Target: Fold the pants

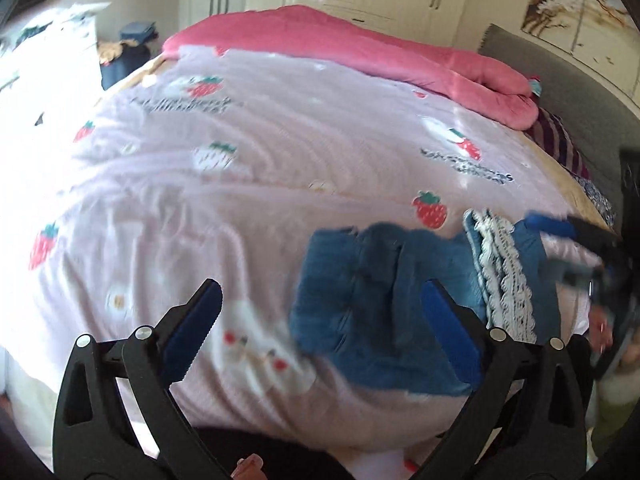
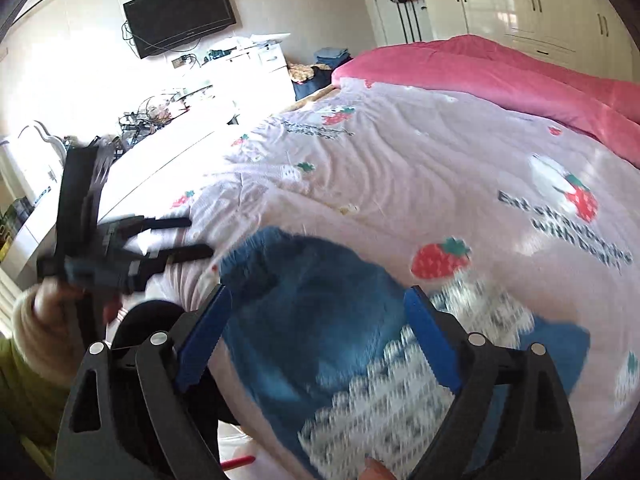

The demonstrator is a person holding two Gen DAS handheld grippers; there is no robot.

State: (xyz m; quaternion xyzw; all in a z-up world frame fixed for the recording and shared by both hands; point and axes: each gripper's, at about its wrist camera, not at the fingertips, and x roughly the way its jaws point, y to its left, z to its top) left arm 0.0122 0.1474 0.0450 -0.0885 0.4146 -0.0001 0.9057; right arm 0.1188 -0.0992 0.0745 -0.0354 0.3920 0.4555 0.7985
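Pants (image 2: 320, 320): one blue pair, lace-trimmed, folded on one strawberry-print quilt (image 1: 240, 184). Two grippers, left gripper (image 1: 320, 320) and right gripper (image 2: 316, 344), jaws spread wide, gripping nothing.

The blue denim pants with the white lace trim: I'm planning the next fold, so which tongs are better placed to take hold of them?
Probably the right tongs: open, directly over the blue denim pants with white lace trim. The left tongs, also open, mostly face bare bedspread.

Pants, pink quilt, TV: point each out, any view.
pants (image 1: 360, 288), left wrist view, on the blue denim in the middle of the folded bundle
pink quilt (image 1: 340, 46), left wrist view, on its top surface
TV (image 2: 180, 14), right wrist view, on the dark screen
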